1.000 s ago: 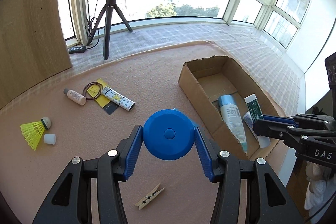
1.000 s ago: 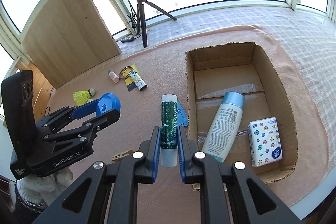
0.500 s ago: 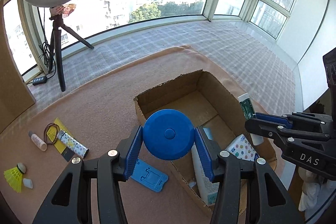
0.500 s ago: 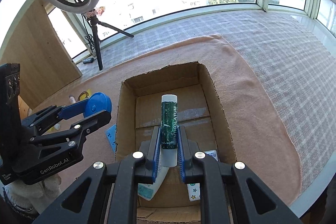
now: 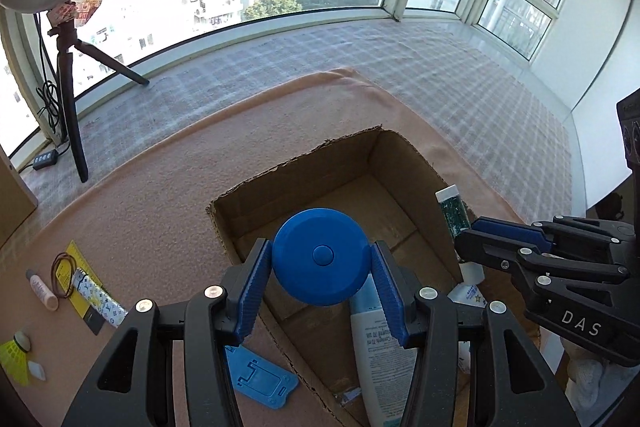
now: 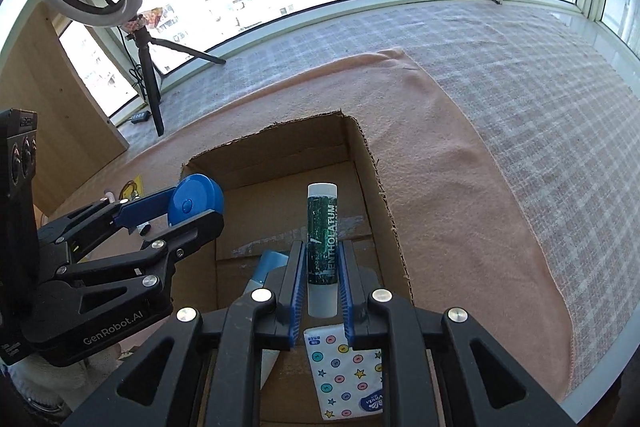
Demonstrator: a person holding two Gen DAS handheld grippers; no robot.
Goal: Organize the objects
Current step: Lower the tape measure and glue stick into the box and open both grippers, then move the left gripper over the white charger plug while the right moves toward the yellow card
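Left wrist view: left gripper [image 5: 322,277] is clamped on the blue round case [image 5: 320,263] across its rim, holding it above the near-left part of the cardboard box [image 5: 296,171]. Looks like rigid plastic, light, smooth edge; the ribbed pads bite at its widest line, so the hold seems stable. A grip off the widest line would probably squirt it out.

Right wrist view: right gripper [image 6: 322,277] is closed narrow on the green Mentholatum tube [image 6: 322,239], pinched low on the body, cap end pointing forward over the box interior. Likely light and stiff, a bit slick on the label; a mid-body pinch is the right spot.

Box contents: white lotion bottle with blue cap [image 5: 384,347] lying along the floor, star-print tissue pack [image 6: 346,373] at the near right, soft and crushable I'd guess. Far half of the box floor is bare cardboard with tape, room for both items.

Outside the box on the pink mat [image 5: 152,195]: blue flat stand [image 5: 260,375], small pink bottle [image 5: 42,291], patterned tube [image 5: 98,301], hair ties on a yellow card [image 5: 66,269], yellow shuttlecock [image 5: 14,357].
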